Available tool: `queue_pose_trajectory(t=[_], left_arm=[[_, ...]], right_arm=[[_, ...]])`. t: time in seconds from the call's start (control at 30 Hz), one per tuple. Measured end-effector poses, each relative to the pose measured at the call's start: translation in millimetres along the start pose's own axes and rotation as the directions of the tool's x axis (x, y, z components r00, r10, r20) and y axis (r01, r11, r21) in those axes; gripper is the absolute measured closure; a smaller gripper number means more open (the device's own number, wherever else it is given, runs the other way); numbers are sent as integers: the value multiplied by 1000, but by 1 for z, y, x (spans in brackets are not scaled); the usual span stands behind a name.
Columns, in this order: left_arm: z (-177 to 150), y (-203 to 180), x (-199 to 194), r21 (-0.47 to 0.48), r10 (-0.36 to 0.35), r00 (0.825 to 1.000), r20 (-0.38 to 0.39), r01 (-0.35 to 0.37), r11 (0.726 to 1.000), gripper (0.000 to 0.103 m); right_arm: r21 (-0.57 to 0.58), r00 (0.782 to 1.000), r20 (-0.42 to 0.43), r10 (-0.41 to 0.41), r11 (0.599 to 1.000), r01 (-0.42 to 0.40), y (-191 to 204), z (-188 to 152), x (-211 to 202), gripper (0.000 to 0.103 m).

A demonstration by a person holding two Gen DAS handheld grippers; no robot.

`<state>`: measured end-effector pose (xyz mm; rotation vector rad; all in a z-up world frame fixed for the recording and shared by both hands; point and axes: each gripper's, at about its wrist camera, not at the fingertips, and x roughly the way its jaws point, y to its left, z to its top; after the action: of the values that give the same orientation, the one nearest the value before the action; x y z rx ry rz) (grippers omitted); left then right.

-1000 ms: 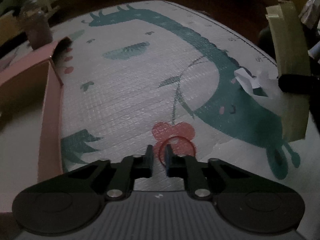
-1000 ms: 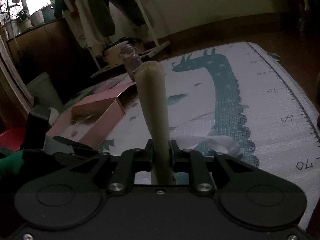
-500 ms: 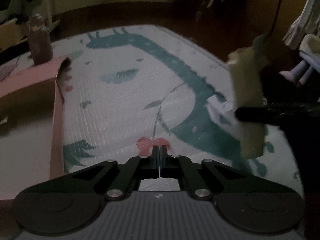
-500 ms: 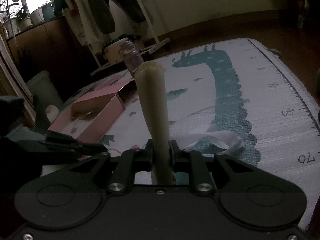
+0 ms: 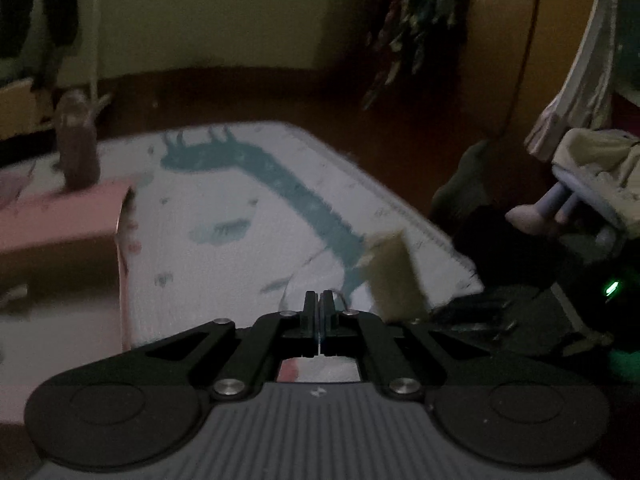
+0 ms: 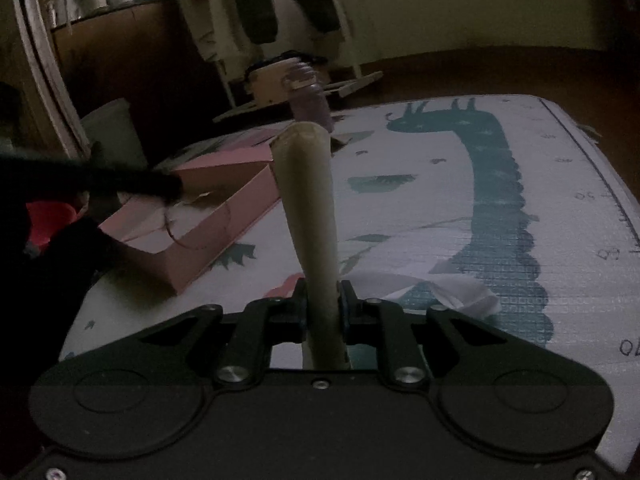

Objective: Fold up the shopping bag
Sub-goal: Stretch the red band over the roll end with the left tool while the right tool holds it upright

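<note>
A folded beige paper bag [image 6: 308, 208] stands upright between the fingers of my right gripper [image 6: 323, 284], which is shut on it; its white ribbon handle [image 6: 440, 284] trails on the mat. In the left wrist view that beige bag [image 5: 394, 276] shows blurred just right of my left gripper [image 5: 319, 294]. The left gripper's jaws are pressed together on a thin red cord handle [image 5: 341, 295]. In the right wrist view the cord [image 6: 188, 236] loops from the left gripper [image 6: 160, 186] down to an open pink shopping bag [image 6: 224, 208], which lies on its side at the left.
A white play mat with a teal giraffe print [image 6: 492, 184] covers the floor. A purple bottle [image 5: 76, 148] stands behind the pink bag [image 5: 60, 216]. A clothes rack [image 6: 288, 8] is at the back. Soft toys and cloth [image 5: 592, 176] are piled at the right.
My left gripper shut on the red cord handle, then rose and tilted up from the mat. The right gripper with the beige bag now sits lower and closer in the left view.
</note>
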<state>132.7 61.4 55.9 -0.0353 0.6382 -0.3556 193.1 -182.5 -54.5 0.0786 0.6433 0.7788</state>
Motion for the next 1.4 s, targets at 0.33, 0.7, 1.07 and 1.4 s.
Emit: queue_pose_trajectory(t=[0.33,0.7,1.07,1.4], left_arm=[[35,-32,-8,75,-74,996,43,71,995,103],[34,-38,15,161,-1,1000,-29,6,987,103],[35,-29,20,237,29,995,-91,-7,971,103],[38,-30,22,368,58,982,-182,14,930,103]], right_arm=[[-78,1000,8,28,997,-27,9,-1,-2,89],[-150,999,17,46,988,-43,19,0,-7,89],[-292,999,8,31,956,-28,37,-5,-6,89],[-456,1000,31,0,890,14,57,-8,-7,89]])
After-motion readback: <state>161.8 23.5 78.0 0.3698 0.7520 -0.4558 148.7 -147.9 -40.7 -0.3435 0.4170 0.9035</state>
